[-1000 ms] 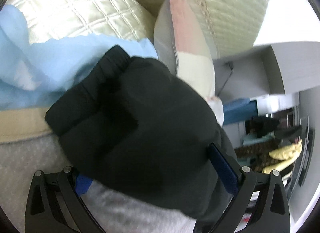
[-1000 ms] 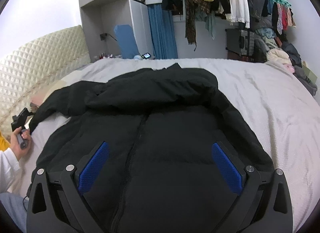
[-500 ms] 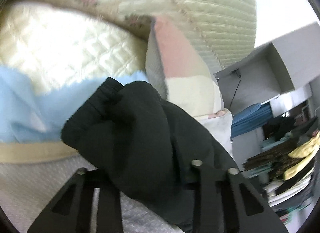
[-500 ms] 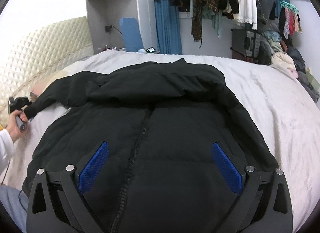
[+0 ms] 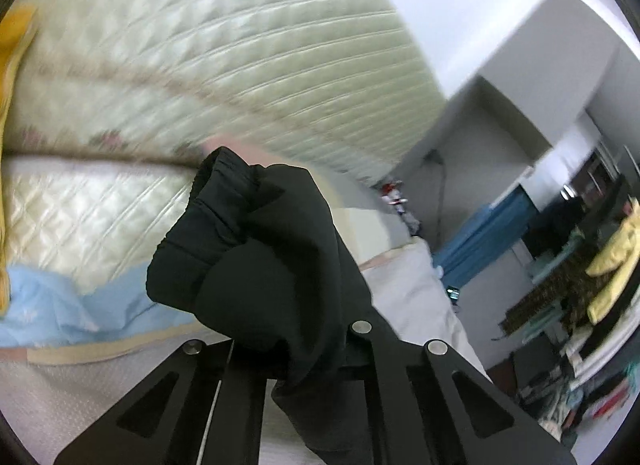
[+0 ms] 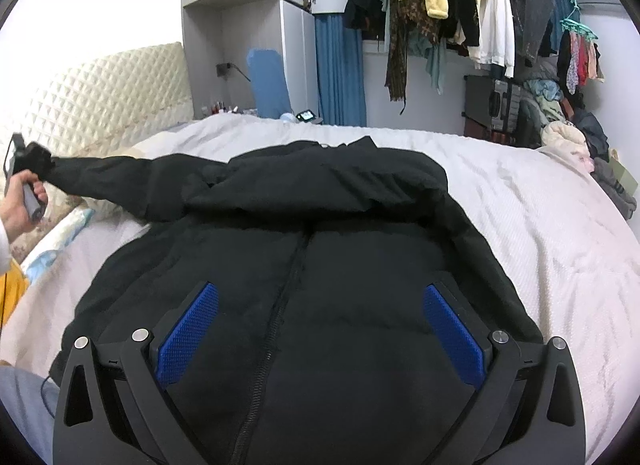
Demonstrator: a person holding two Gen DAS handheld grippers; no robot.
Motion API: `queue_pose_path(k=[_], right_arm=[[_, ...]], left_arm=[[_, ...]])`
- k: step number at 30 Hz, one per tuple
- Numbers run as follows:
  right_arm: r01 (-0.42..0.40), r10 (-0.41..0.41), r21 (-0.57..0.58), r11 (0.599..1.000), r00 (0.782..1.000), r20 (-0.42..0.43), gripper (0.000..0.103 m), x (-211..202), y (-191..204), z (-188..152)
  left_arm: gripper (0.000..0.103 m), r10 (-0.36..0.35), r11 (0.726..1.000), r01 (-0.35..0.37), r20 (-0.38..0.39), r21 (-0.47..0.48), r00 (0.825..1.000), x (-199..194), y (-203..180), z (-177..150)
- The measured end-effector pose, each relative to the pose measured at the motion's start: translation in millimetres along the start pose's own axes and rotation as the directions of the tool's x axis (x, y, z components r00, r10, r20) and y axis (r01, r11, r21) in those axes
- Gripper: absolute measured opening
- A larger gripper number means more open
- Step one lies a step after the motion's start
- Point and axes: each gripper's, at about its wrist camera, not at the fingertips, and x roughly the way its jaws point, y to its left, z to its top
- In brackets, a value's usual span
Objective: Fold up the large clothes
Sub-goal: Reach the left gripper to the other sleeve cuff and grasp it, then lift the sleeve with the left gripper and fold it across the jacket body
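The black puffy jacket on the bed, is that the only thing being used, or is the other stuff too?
For the job: black puffy zip-up jacket; its sleeve cuff, pinched in the left tongs; right tongs, open above it.

Lying about: hanging clothes; light blue cloth; quilted cream headboard.

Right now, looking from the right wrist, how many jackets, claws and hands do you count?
Black jacket: 1
Claws: 2 (left claw, its jaws just closed on the sleeve; right claw, open over the jacket)
Hand: 1, holding the left claw
Total: 4
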Motion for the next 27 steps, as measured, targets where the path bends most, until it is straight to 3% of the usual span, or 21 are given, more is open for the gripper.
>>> queue_pose_path(k=[8,13,19,24,27], right_arm=[[-0.023,0.021,0.043,0.999,0.999,0.03,0.103,-10,-11,1],[-0.027,0.023,0.062,0.998,0.998,0.063,0.103,-19,-19,4],[-0.045,0.034,0.082,0.996,0.99,0.137,0.103,-41,-32,9],[-0.041,0.019,0.137,0.99,0.987,0.157,0.103,-52,-55,7],[0.016,-0.04,0.13,0.991,0.982,0.186,0.103,-65,-64,6]], left_arm=[[0.005,-0.086,0.99,0.085,0.003,0.113,0.996,-45,-97,7],[0.004,-0.127,0.958,0.123,-0.001,0.26,0.992,-72,-169,-8],[0.005,-0.216,0.877,0.203,-0.019,0.436,0.976,-107,-254,-65],[0.005,-0.276,0.836,0.275,-0.069,0.474,0.959,-130,-306,-124],[0.005,-0.301,0.808,0.312,-0.104,0.5,0.948,-142,-333,-163]])
